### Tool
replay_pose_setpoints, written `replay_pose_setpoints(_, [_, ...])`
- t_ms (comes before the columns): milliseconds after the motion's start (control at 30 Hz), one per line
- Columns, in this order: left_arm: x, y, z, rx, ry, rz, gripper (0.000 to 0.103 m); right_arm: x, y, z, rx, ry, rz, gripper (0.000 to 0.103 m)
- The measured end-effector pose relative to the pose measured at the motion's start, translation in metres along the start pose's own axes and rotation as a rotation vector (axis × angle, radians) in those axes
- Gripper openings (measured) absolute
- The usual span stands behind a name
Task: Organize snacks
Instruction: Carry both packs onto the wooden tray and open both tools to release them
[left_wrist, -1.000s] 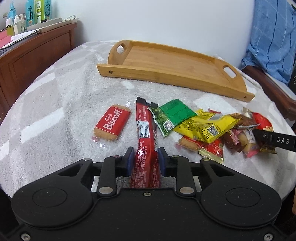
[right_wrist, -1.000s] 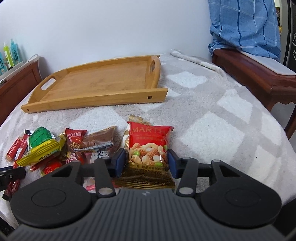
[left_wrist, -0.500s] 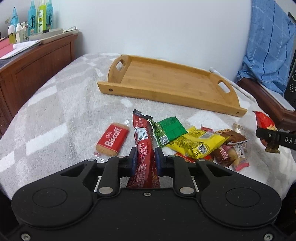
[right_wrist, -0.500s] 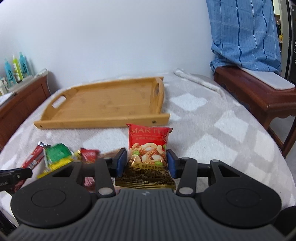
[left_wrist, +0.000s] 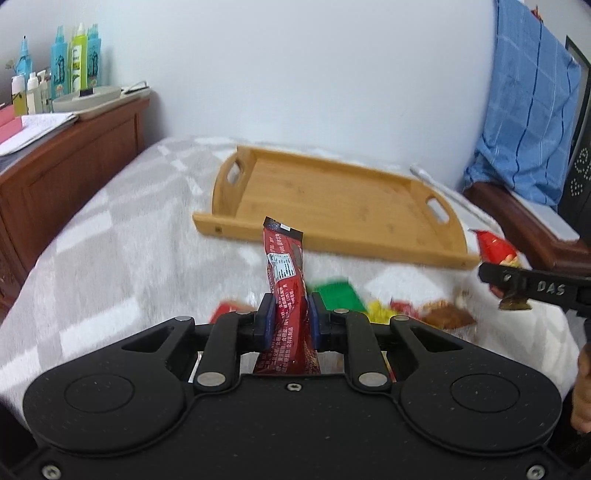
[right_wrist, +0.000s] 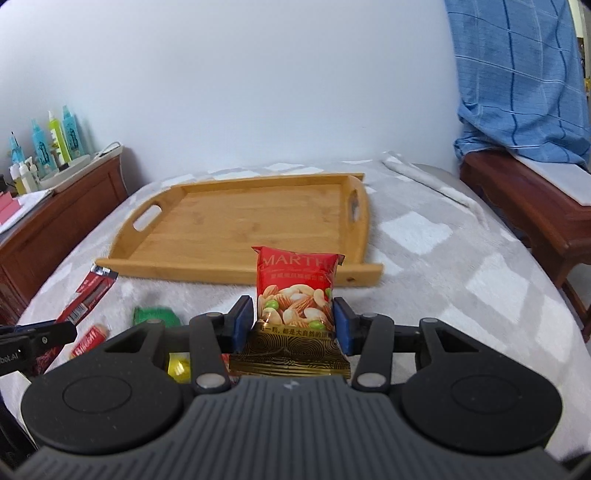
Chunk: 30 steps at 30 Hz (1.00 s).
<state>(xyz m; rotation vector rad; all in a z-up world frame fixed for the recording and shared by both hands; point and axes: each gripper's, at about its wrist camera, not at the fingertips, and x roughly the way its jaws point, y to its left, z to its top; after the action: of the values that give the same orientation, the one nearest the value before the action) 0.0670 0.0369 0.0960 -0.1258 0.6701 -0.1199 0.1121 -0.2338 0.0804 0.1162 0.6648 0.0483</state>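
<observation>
Two packets are off the blanket at once: your left gripper has its blue pads pressed against the sides of a long red snack stick, which pokes up at a slight tilt in front of the wooden tray. Your right gripper is clamped on a red nut packet, held upright just short of the tray's near rim. Below and between them, the green packet and other loose snacks lie blurred on the grey checked blanket.
</observation>
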Motion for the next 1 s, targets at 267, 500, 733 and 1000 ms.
replay_pose_setpoints(267, [0.032,-0.006,0.059,-0.019,-0.019,-0.061,0.017,0.043,0.011,0.041,-0.013,0.039,0.034,0.05])
replay_pose_setpoints(500, [0.092,-0.009,0.104,-0.047,0.061,-0.1,0.017,0.09,0.023,0.067,-0.039,0.106,0.065,0.05])
replay_pose_setpoints(733, [0.142,-0.008,0.114,-0.047,0.112,-0.059,0.017,0.128,0.032,0.075,-0.068,0.145,0.059,0.05])
replay_pose_setpoints(1000, [0.175,-0.01,0.112,-0.032,0.132,-0.044,0.017,0.151,0.033,0.078,-0.075,0.167,0.046,0.05])
